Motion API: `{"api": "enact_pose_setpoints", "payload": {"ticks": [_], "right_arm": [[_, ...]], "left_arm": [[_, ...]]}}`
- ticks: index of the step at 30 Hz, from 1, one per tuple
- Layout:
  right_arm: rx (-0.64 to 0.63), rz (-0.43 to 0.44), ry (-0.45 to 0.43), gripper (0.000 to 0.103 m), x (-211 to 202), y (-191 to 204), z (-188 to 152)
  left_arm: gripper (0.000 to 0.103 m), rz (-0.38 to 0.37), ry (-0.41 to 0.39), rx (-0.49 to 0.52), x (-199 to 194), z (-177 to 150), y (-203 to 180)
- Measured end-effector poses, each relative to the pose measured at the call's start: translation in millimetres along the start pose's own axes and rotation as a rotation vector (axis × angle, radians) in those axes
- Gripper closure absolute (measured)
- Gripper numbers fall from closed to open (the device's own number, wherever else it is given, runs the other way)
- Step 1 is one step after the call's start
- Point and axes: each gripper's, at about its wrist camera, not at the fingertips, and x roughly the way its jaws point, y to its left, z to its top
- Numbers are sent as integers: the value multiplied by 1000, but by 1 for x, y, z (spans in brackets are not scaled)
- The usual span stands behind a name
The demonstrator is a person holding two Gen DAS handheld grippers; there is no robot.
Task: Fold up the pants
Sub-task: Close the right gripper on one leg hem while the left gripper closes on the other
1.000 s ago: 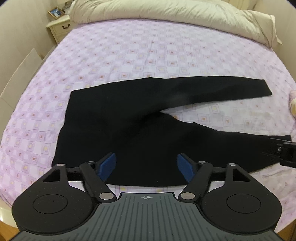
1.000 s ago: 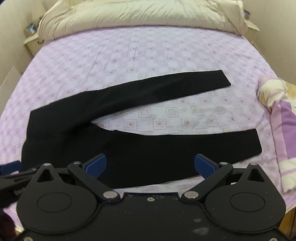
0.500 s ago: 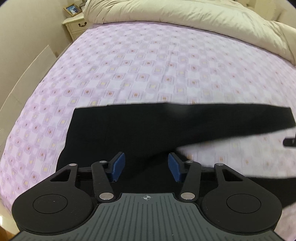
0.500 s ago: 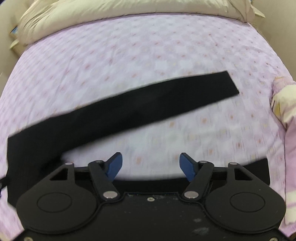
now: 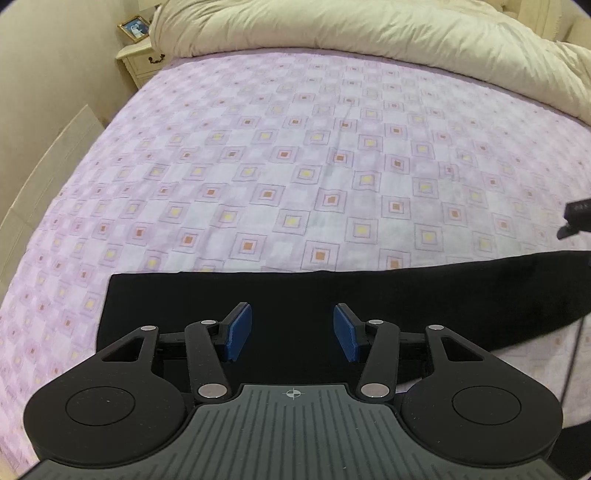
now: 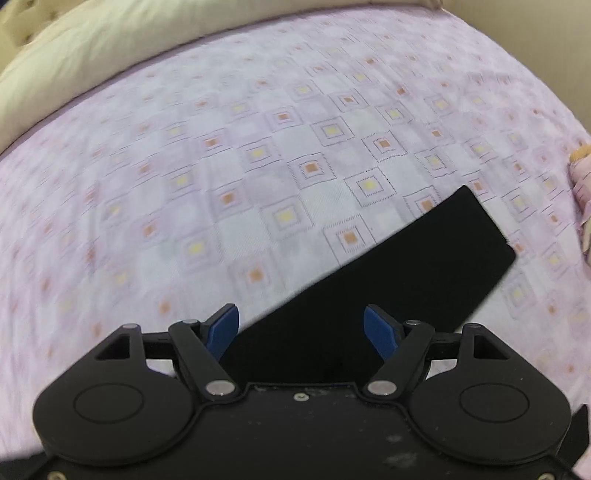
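Note:
Black pants (image 5: pixel 295 295) lie flat on the purple checked bedspread (image 5: pixel 295 166). In the left wrist view my left gripper (image 5: pixel 292 331) is open, its blue pads over the waist end near the pants' far edge. In the right wrist view my right gripper (image 6: pixel 301 334) is open over the far leg (image 6: pixel 406 280), whose hem end lies up and to the right. Neither gripper holds cloth. A part of the right gripper (image 5: pixel 578 218) shows at the left view's right edge.
A cream duvet (image 5: pixel 369 33) is bunched at the head of the bed. A nightstand (image 5: pixel 142 61) with a photo frame stands at the back left. A patterned cloth (image 6: pixel 581 192) lies at the bed's right edge.
Both grippers have moved forward and lower over the pants, toward the far edge and far leg. Both jaws have narrowed a little but stay open.

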Motion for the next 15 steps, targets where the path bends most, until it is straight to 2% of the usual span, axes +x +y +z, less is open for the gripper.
{"api": "enact_pose_setpoints", "payload": {"ticks": [1, 3, 7, 8, 9, 10, 11, 12, 13, 15], "right_arm": [[24, -5, 13, 18, 8, 2, 1], [66, -2, 40, 18, 25, 1, 8], [111, -81, 146, 23, 51, -2, 2], [126, -71, 124, 24, 49, -5, -3], [124, -70, 110, 33, 44, -7, -7], [98, -69, 103, 49, 37, -7, -14], [68, -63, 95, 59, 31, -8, -17], [40, -45, 90, 83, 22, -9, -24], [27, -18, 92, 94, 13, -12, -30], [27, 16, 92, 96, -5, -22, -45]], "left_arm": [[55, -3, 5, 2, 4, 1, -1], [55, -4, 16, 7, 10, 4, -6], [55, -21, 27, 19, 21, 6, -12], [55, -27, 31, 21, 24, 8, -14], [55, -32, 35, 20, 26, 10, -15], [55, -40, 37, 20, 27, 12, -16], [55, -47, 36, 18, 29, 14, -15], [55, -51, 36, 15, 30, 16, -15], [55, -55, 37, 12, 30, 18, -15], [55, -74, 39, -2, 32, 23, -15]]}}
